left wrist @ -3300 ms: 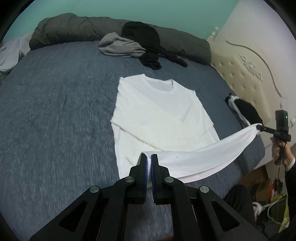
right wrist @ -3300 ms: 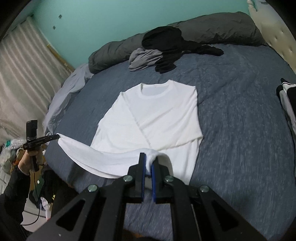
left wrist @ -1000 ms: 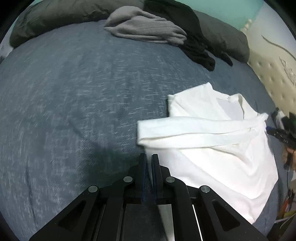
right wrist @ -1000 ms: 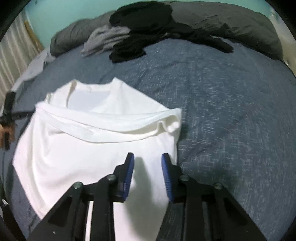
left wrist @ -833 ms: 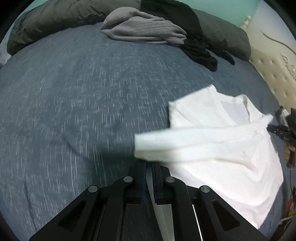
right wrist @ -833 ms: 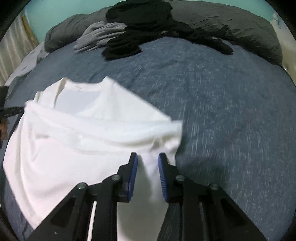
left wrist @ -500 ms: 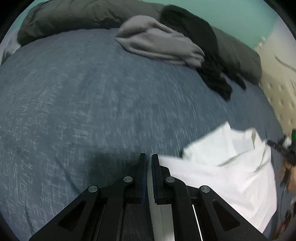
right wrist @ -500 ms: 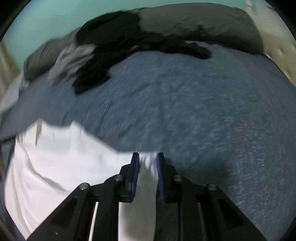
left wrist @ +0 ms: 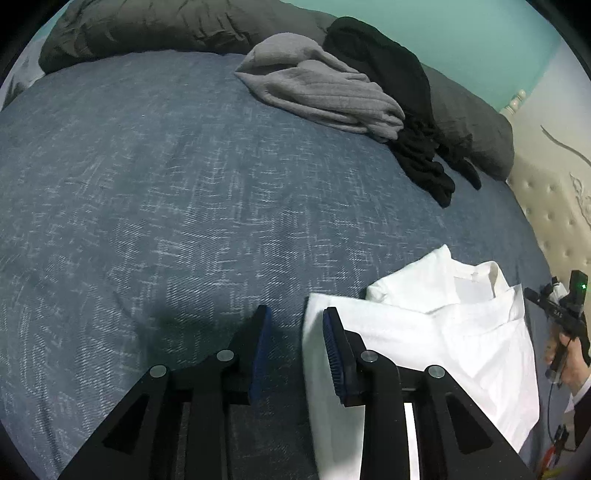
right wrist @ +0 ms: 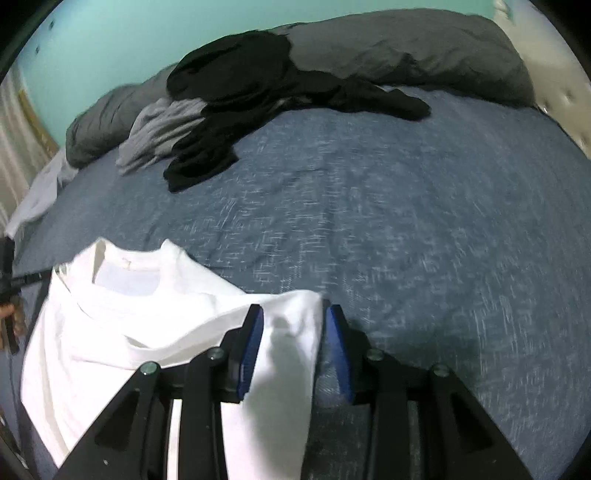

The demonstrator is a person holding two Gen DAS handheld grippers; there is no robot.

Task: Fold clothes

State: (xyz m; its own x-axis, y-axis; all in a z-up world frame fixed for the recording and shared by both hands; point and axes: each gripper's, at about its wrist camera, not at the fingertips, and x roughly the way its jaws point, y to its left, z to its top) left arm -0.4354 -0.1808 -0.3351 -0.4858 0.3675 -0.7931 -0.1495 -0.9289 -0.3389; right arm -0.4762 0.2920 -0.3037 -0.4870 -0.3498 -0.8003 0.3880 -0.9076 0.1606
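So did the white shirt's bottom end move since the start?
Yes. The white shirt was folded: its bottom end now lies up by the collar, toward the grey pillows.

- White T-shirt point(left wrist: 424, 332)
- Bed cover point(left wrist: 166, 184): blue-grey, flecked with pale threads
- Ribbed sweater point(left wrist: 321, 88): grey
- Black garment point(right wrist: 251, 74)
- Duvet point(right wrist: 406, 44): dark grey
- Wall point(left wrist: 461, 33): teal
- Fingers point(left wrist: 258, 350): black, blue pads

One white shirt point(left wrist: 436, 343), one grey garment point(left wrist: 325, 88), perhaps one black garment point(left wrist: 399, 92), two tongs.
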